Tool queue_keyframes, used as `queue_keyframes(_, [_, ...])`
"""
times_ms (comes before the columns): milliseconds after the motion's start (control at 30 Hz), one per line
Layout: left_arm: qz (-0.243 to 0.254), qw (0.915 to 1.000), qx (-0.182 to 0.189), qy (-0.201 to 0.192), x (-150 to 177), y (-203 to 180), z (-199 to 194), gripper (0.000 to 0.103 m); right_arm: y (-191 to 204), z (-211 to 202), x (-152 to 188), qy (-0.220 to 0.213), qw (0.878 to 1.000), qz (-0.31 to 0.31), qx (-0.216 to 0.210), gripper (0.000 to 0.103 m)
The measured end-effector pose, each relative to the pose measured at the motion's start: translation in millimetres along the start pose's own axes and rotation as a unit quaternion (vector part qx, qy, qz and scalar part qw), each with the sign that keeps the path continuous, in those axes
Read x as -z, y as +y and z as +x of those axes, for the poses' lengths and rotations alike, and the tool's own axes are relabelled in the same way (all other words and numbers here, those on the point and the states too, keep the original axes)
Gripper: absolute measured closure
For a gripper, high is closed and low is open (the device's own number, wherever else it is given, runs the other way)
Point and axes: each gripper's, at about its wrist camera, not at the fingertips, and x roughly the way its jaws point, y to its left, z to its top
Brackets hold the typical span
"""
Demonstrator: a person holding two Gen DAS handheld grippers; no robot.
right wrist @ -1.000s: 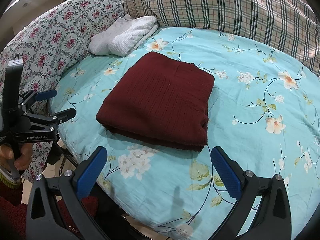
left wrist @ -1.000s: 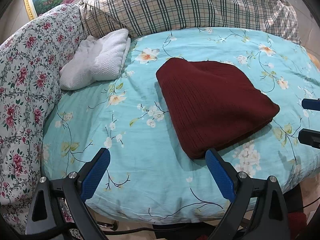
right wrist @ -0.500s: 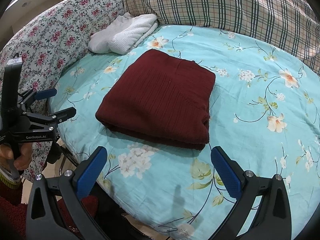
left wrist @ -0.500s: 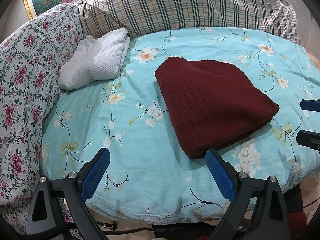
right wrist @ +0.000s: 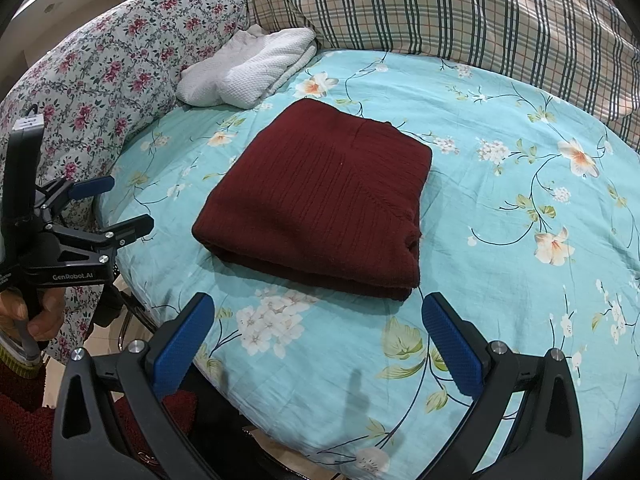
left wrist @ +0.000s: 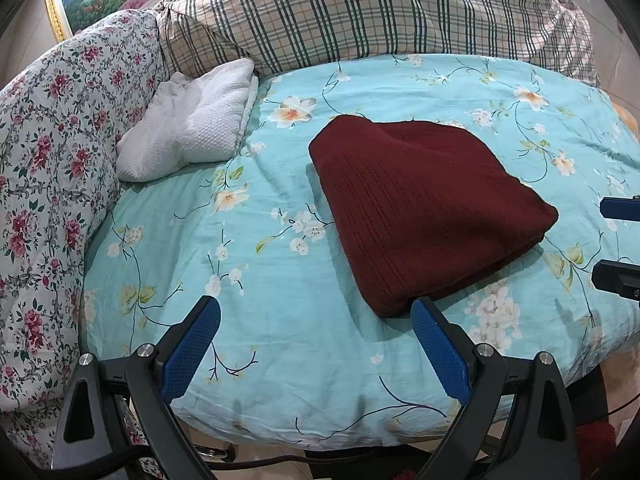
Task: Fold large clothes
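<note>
A dark red knitted garment [left wrist: 424,208] lies folded into a thick rectangle on the turquoise flowered bedsheet [left wrist: 240,280]; it also shows in the right wrist view [right wrist: 320,204]. My left gripper [left wrist: 316,308] is open and empty, held at the bed's near edge, left of the garment's near corner. My right gripper [right wrist: 318,304] is open and empty, just short of the garment's near folded edge. The left gripper [right wrist: 120,208] also shows at the left edge of the right wrist view, held in a hand. The right gripper's fingertips [left wrist: 616,208] show at the right edge of the left wrist view.
A folded white textured cloth [left wrist: 192,128] lies at the back left of the bed. A plaid quilt [left wrist: 360,12] is bunched along the back. A rose-patterned quilt [left wrist: 52,152] covers the left side. The bed's front edge drops to the floor below both grippers.
Almost nothing has moved. Both grippers stay open and have drifted slightly; the garment lies as before.
</note>
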Motion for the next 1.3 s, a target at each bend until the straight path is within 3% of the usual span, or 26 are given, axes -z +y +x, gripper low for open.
queue_keyframes(1300, [0.004, 0.9999, 0.009, 0.004, -5.5, -4.8, 6.6, 0.006, -1.7, 4.4, -2.4, 0.003, 1.0, -0.004, -0.001, 0.0])
